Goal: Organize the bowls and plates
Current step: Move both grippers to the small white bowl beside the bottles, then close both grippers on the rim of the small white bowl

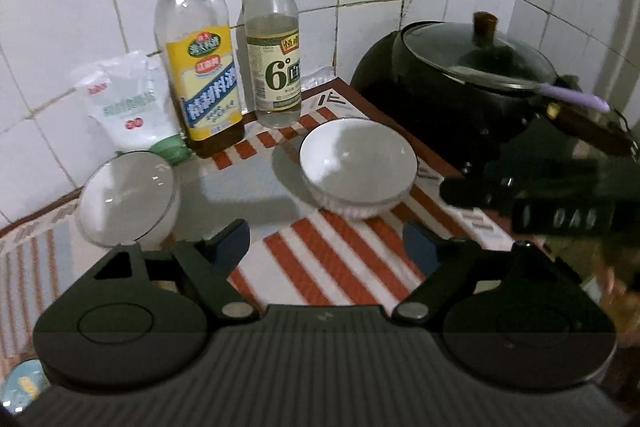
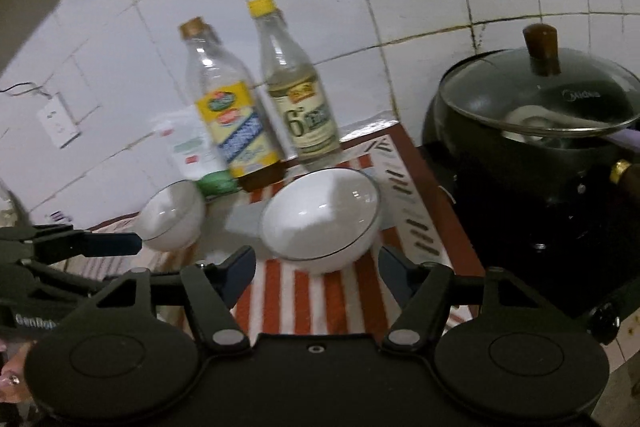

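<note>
Two white bowls stand on a red-striped mat (image 1: 336, 259). The larger bowl (image 1: 358, 167) sits mid-mat; it also shows in the right wrist view (image 2: 320, 219). The smaller bowl (image 1: 128, 199) stands to its left, also in the right wrist view (image 2: 172, 217). My left gripper (image 1: 326, 243) is open and empty, just short of the bowls. My right gripper (image 2: 316, 267) is open and empty, right in front of the larger bowl. The left gripper's fingers (image 2: 112, 243) show at the left of the right wrist view, next to the smaller bowl. The right gripper shows blurred at the right of the left wrist view (image 1: 540, 195).
An oil bottle (image 1: 200, 67), a vinegar bottle (image 1: 276, 47) and a white bag (image 1: 128, 103) stand against the tiled wall behind the bowls. A black pot with a glass lid (image 1: 472, 79) sits on a cooker at the right, also in the right wrist view (image 2: 536, 115).
</note>
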Demonstrator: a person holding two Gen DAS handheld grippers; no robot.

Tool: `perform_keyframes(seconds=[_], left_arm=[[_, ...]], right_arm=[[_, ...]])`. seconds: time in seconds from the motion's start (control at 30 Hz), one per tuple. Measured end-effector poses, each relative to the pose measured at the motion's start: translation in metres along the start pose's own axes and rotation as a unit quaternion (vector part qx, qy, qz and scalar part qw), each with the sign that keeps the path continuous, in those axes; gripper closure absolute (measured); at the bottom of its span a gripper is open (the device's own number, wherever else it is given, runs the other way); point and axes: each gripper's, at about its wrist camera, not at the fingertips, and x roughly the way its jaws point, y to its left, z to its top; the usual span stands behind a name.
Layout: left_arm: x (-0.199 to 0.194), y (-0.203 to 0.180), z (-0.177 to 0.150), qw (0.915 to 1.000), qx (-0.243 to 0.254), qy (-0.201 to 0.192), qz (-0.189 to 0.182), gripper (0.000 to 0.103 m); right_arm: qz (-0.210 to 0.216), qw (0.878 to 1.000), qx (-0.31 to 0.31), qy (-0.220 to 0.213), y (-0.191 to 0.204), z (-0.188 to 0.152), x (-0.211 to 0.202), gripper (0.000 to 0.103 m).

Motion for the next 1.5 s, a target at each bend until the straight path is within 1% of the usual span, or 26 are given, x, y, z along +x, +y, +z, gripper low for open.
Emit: perform_keyframes(seconds=[0.03,0.13,0.17,0.2,0.23,0.37,0.43,0.5,0.6,0.73,0.8,0.83,0.87,0.9,0.93,0.97,1.0,1.17,1.27,1.43,1.5], left_arm=[[0.007,0.000,0.004,1.0000,-0.007,-0.002,0.001,0.024],[0.031,0.006,0.017,0.9979,-0.064,-0.004,-0.010,0.029],[0.037,0.007,0.021,0.9975,-0.070,-0.008,-0.006,0.030],[0.043,0.007,0.023,0.9974,-0.072,-0.011,0.005,0.033],[0.048,0.007,0.025,0.9975,-0.068,-0.011,0.016,0.034],[0.073,0.010,0.029,0.9973,-0.069,0.004,0.024,0.045],[0.084,0.012,0.030,0.9970,-0.070,0.011,0.032,0.047],[0.094,0.013,0.030,0.9968,-0.068,0.016,0.039,0.051],[0.105,0.018,0.029,0.9963,-0.075,0.024,0.037,0.052],[0.115,0.021,0.026,0.9961,-0.073,0.033,0.036,0.052],[0.120,0.023,0.024,0.9960,-0.072,0.038,0.036,0.053],[0.123,0.024,0.024,0.9959,-0.073,0.040,0.035,0.056],[0.125,0.025,0.023,0.9958,-0.076,0.042,0.029,0.061],[0.127,0.027,0.023,0.9957,-0.079,0.044,0.016,0.070],[0.128,0.028,0.023,0.9954,-0.083,0.047,0.002,0.075],[0.129,0.027,0.023,0.9950,-0.086,0.051,-0.008,0.086],[0.129,0.025,0.023,0.9948,-0.084,0.056,-0.015,0.089],[0.122,0.010,0.021,0.9978,-0.042,0.050,0.013,0.092],[0.109,0.003,0.019,0.9986,-0.019,0.043,0.023,0.093],[0.079,0.003,0.021,0.9988,-0.007,0.045,0.020,0.093],[0.064,0.007,0.019,0.9986,-0.015,0.051,0.009,0.093]], right_arm=[[-0.002,1.000,0.001,-0.002,-0.003,0.000,0.007,0.036],[0.003,1.000,0.012,-0.002,-0.011,0.003,0.025,0.044],[0.010,1.000,0.012,-0.005,-0.013,0.004,0.030,0.048],[0.017,1.000,0.011,-0.008,-0.014,0.005,0.034,0.050],[0.017,1.000,0.008,-0.007,-0.014,0.006,0.039,0.053],[-0.004,1.000,-0.002,-0.004,-0.014,0.010,0.055,0.054],[-0.006,1.000,0.002,0.001,-0.017,0.011,0.062,0.054],[-0.015,1.000,0.005,0.005,-0.020,0.011,0.070,0.054],[-0.024,0.999,0.014,0.017,-0.026,0.011,0.083,0.054],[-0.023,0.999,0.023,0.040,-0.029,0.009,0.097,0.054],[-0.015,0.998,0.031,0.050,-0.030,0.009,0.103,0.057],[-0.007,0.998,0.039,0.053,-0.032,0.009,0.105,0.064],[0.001,0.997,0.049,0.056,-0.034,0.010,0.107,0.067],[0.001,0.997,0.053,0.057,-0.034,0.011,0.107,0.068],[0.001,0.997,0.051,0.058,-0.034,0.012,0.107,0.071],[-0.003,0.997,0.044,0.057,-0.032,0.012,0.107,0.075],[-0.010,0.998,0.037,0.057,-0.029,0.012,0.107,0.077],[-0.037,0.997,0.023,0.058,-0.022,0.011,0.102,0.084],[-0.038,0.995,0.034,0.080,-0.020,0.011,0.096,0.086],[-0.033,0.994,0.041,0.095,-0.005,0.008,0.074,0.086],[-0.036,0.994,0.032,0.098,0.003,0.007,0.063,0.087]])
